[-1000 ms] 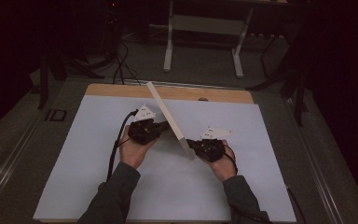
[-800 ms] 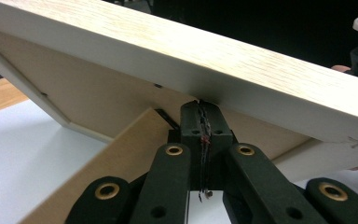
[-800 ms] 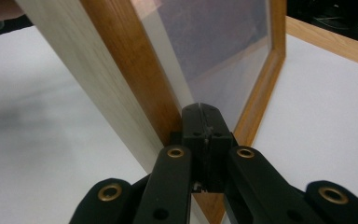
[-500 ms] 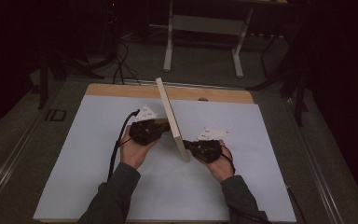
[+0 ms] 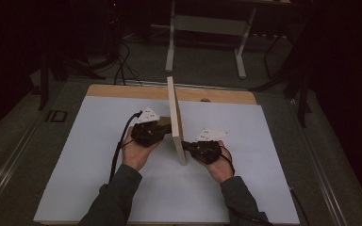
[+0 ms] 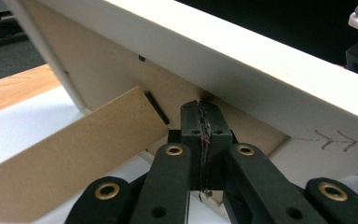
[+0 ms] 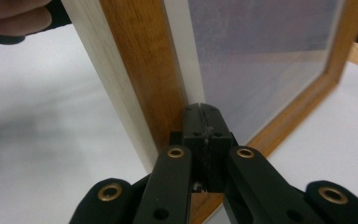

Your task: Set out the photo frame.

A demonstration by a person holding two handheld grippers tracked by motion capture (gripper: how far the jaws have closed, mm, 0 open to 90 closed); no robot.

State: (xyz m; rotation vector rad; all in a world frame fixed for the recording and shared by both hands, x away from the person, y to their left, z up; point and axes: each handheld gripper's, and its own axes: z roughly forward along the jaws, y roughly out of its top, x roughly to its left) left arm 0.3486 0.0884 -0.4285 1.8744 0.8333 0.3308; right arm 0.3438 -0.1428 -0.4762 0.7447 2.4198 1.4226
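The picture frame [image 5: 175,117] stands on its edge in the middle of the white table [image 5: 85,155], between both hands, probably so its cardboard stand [image 6: 70,154] can be unfolded. The left gripper [image 5: 162,132] presses its closed jaws against the back; the right gripper [image 5: 188,147] touches the glass side, closed on nothing. Whether the stand reaches the table is hidden.

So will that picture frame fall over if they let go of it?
Probably. The picture frame stands on a thin edge, with the left gripper and right gripper pressed against it. Its back stand might prop it. The wood looks stiff; the glassy front could crack.
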